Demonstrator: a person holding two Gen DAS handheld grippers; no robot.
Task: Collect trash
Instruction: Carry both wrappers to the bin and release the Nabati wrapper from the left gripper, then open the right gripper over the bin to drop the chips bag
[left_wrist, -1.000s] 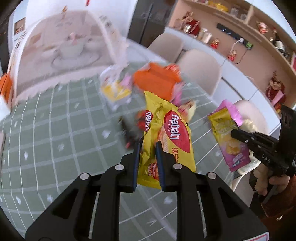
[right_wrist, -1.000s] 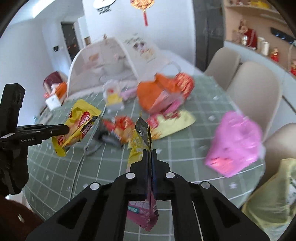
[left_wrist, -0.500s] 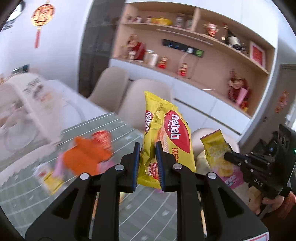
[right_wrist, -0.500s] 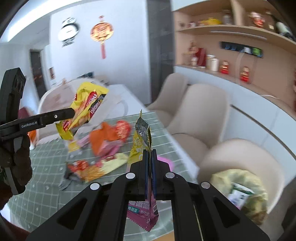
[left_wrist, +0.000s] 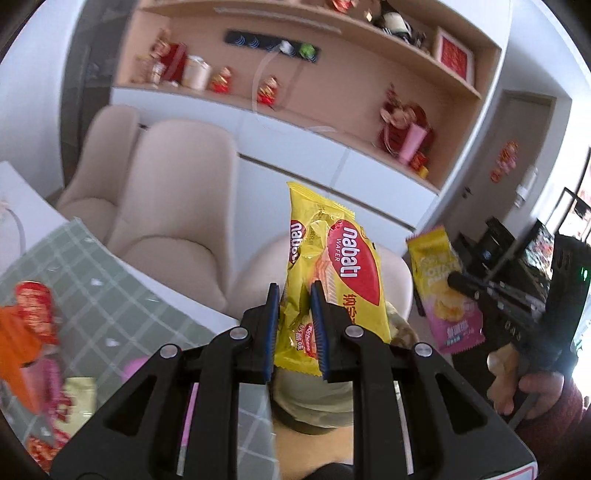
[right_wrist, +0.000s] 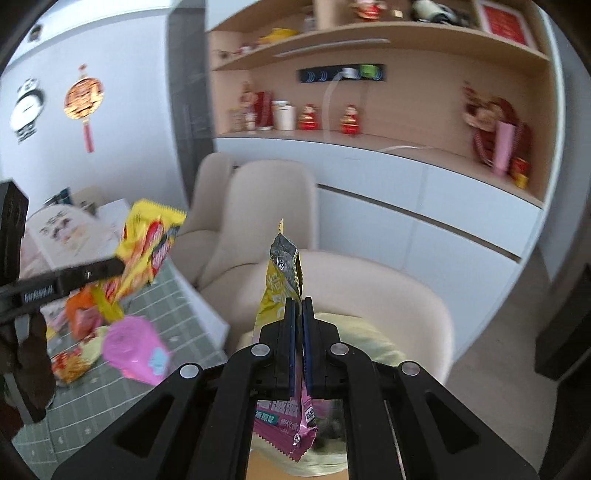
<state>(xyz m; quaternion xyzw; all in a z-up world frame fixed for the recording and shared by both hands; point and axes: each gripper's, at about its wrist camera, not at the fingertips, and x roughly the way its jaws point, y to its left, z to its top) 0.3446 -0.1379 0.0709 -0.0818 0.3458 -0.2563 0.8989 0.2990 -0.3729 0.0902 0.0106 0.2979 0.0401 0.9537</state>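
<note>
Wrapper (left_wrist: 334, 280): yellow, crinkled, red oval logo, pinched between fingers (left_wrist: 271, 325).

Left gripper (left_wrist: 295, 328) angled downward, jaws clamped on yellow wafer packet (left_wrist: 332, 273). Right gripper (right_wrist: 298, 332) at 3 o'clock, pinched nearly flat on pink-yellow snack bag (right_wrist: 282, 280).

Two grippers, two held wrappers (left_wrist: 332, 273) (right_wrist: 282, 273), three beige chairs (right_wrist: 273, 206), one table (left_wrist: 110, 295).

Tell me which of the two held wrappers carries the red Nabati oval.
The yellow Nabati wafer wrapper, clamped in the left tongs. The right tongs pinch a yellow-and-pink chip packet with no red oval.
</note>
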